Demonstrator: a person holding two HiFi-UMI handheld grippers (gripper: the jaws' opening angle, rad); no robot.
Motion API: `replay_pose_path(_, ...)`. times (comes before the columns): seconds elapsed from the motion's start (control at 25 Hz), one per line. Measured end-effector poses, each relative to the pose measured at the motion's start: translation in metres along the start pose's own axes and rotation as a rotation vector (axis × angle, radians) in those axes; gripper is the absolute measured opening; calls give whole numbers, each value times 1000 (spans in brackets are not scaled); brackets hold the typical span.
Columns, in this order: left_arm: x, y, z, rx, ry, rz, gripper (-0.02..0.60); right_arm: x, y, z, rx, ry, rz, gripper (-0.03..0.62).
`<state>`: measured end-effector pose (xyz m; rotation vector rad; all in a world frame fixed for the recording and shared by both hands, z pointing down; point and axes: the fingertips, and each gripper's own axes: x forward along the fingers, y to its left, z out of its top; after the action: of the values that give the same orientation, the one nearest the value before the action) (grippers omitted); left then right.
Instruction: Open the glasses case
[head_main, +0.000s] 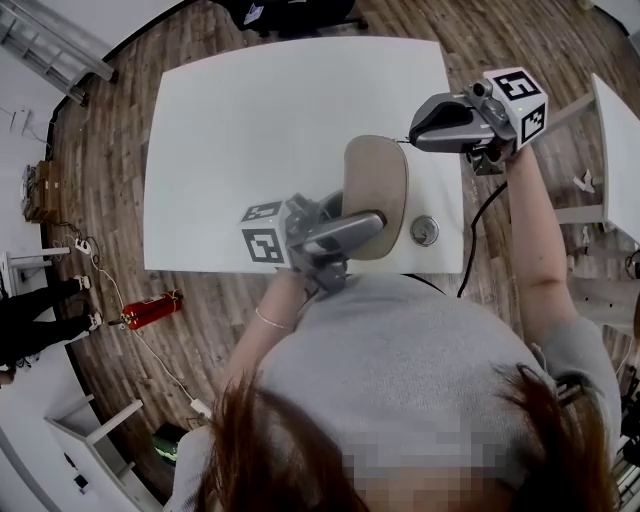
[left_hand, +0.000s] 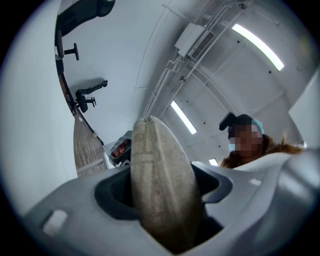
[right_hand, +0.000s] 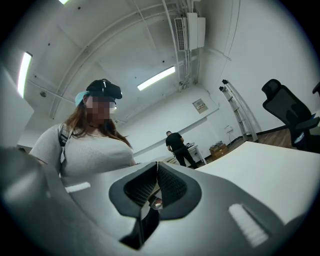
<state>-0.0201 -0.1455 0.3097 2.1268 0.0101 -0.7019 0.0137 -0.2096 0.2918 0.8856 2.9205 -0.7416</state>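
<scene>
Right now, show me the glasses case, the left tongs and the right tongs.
glasses case (head_main: 375, 180), head view, middle of its tan top face.
left tongs (head_main: 378, 222), head view, tips clamped on the case's near end.
right tongs (right_hand: 157, 172), right gripper view, seam between the shut tips.

a white table (head_main: 250, 130) with rounded corners stands on a wooden plank floor (head_main: 100, 200). a small round metal grommet (head_main: 424, 231) sits in its top, close to the near edge toward the right corner. a red fire extinguisher (head_main: 150, 308) lies on the floor near the table's near left corner.
</scene>
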Motion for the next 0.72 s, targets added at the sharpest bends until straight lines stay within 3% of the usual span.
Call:
replay_pose_path(0.36, -7, 9, 9, 5, -31, 36, 318, 0, -9, -7, 4, -33, -73, 9)
replay_pose_path(0.72, -11, 10, 21, -1, -85, 42, 318, 4, -6, -14, -14, 5, -115, 9)
